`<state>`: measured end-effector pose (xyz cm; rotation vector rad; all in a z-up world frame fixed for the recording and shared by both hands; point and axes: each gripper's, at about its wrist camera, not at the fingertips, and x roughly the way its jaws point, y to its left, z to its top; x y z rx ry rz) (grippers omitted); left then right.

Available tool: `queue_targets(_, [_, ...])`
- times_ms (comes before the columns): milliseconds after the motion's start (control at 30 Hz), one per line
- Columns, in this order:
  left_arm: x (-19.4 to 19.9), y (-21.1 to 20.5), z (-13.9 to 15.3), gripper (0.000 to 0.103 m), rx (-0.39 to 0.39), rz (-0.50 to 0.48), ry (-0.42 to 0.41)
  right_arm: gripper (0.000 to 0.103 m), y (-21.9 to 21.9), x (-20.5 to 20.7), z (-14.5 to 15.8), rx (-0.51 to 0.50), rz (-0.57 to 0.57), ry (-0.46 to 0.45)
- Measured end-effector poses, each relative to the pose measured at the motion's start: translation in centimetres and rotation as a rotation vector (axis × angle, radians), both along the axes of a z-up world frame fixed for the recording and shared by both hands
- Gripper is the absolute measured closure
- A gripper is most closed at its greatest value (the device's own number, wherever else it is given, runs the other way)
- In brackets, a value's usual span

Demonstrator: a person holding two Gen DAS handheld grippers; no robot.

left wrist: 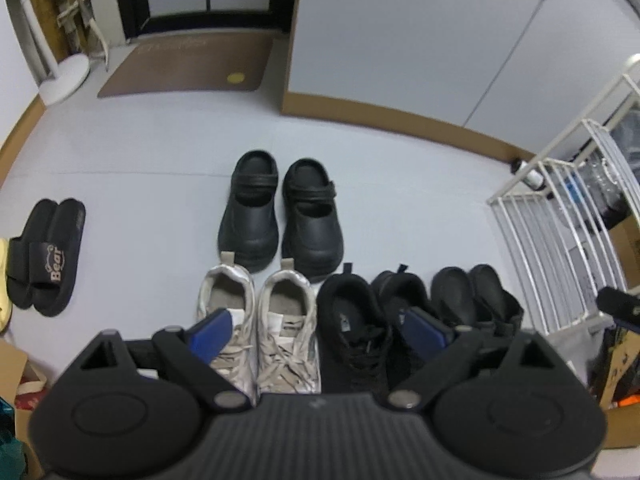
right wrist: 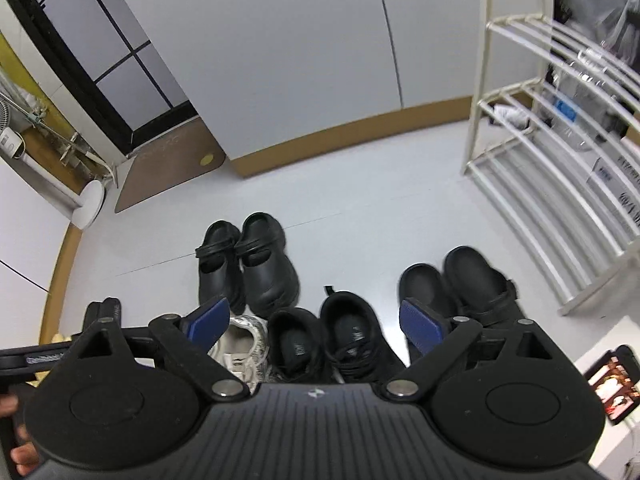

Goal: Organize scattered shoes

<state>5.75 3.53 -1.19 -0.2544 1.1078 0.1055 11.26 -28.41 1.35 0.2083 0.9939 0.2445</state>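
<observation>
Shoes stand in pairs on the pale floor. Nearest me is a row of white lace-up sneakers (left wrist: 260,320), black sneakers (left wrist: 372,320) and plain black clogs (left wrist: 476,300). Black strap clogs (left wrist: 280,212) stand just behind the row. A pair of black slides (left wrist: 46,256) lies apart at the left. My left gripper (left wrist: 318,332) hangs open above the sneakers, holding nothing. My right gripper (right wrist: 316,324) is also open and empty, above the black sneakers (right wrist: 324,340), with the plain clogs (right wrist: 460,284) to its right and the strap clogs (right wrist: 248,264) beyond.
A white wire rack (left wrist: 560,240) stands at the right against the wall. A brown doormat (left wrist: 188,64) lies by the dark door, with a white fan base (left wrist: 64,76) beside it. Cardboard boxes sit at both lower edges. A lit screen (right wrist: 612,380) lies at the right.
</observation>
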Motion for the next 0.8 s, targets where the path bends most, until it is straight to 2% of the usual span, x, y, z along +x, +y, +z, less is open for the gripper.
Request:
queue_targets(100, [-1.3, -0.6, 0.7, 0.009, 0.002, -0.013, -0.005, 0.006, -0.1, -1.8, 0.7, -0.023, 0.054, -0.004])
queue_targets(200, [-2.8, -1.3, 1.2, 0.008, 0.016, -0.032, -0.004, 0.000, 0.0, -3.5, 1.1, -0.047, 0.116, -0.003])
queue_targets(300, [-4.3, -2.3, 1.3, 0.008, 0.053, -0.053, 0.014, 0.000, 0.3, -5.2, 1.3, -0.103, 0.179, -0.016])
queue_targets(433, [-5.8, -3.1, 1.6, 0.008, 0.057, -0.058, 0.044, 0.000, -0.1, -6.6, 1.4, -0.098, 0.229, -0.007])
queue_targets(667, [-7.4, -4.2, 2.9, 0.004, 0.113, -0.096, 0.005, 0.000, -1.3, -7.8, 0.1, -0.175, 0.241, 0.042])
queue_targets(800, [-7.4, -4.3, 2.5, 0.004, 0.128, -0.126, -0.011, 0.000, -2.0, -8.1, -0.7, -0.216, 0.226, 0.062])
